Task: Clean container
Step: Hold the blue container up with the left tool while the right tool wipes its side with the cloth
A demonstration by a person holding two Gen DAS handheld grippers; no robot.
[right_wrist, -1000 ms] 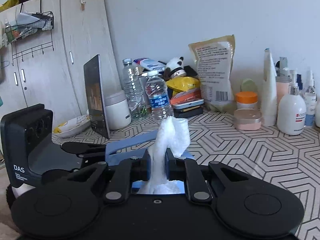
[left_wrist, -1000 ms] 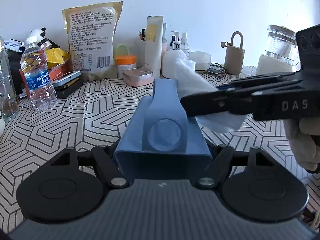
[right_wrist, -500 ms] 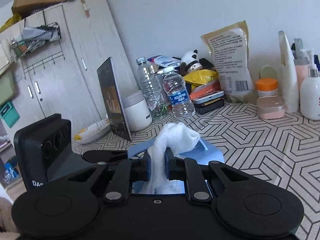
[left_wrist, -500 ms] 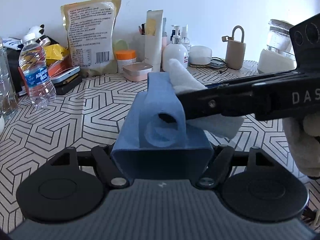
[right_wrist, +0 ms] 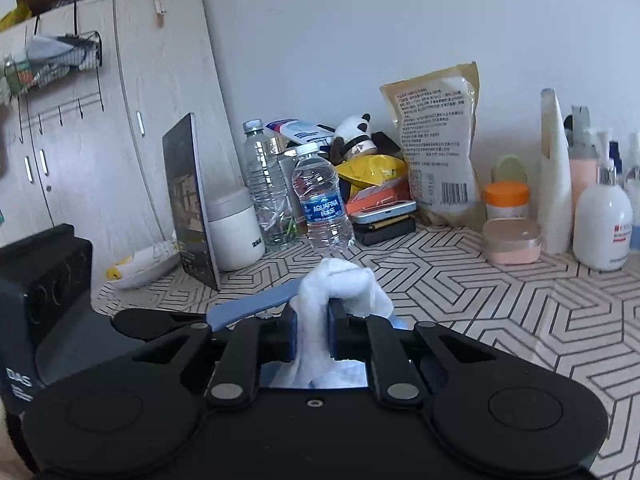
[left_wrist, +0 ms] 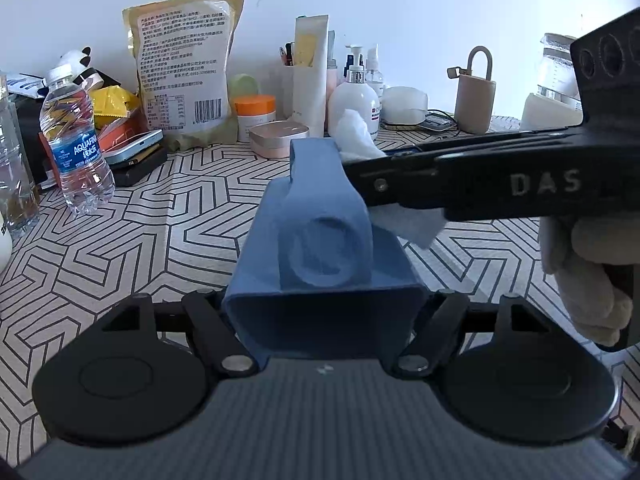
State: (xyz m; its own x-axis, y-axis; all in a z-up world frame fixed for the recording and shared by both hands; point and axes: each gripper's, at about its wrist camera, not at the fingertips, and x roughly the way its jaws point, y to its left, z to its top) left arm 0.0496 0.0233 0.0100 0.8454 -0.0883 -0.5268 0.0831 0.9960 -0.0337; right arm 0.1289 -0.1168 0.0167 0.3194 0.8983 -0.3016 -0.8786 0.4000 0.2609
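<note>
Patterned with black-and-white hexagons, the tabletop [left_wrist: 168,216] runs back to a white wall lined with bottles and a food bag [left_wrist: 184,68]. From the left wrist, the left gripper [left_wrist: 324,316] clamps a matte blue container [left_wrist: 324,256], boxy with a round recess on its face and a tall flat tab, held above the table. The right gripper [left_wrist: 360,168] reaches in from the right, pressing a white cloth [left_wrist: 356,136] against the container's side.

From the right wrist, the right gripper [right_wrist: 312,336] is closed narrowly on the crumpled white cloth [right_wrist: 340,284], the container's blue edge [right_wrist: 256,304] just beyond its fingers. A water bottle [right_wrist: 322,200] stands behind.
</note>
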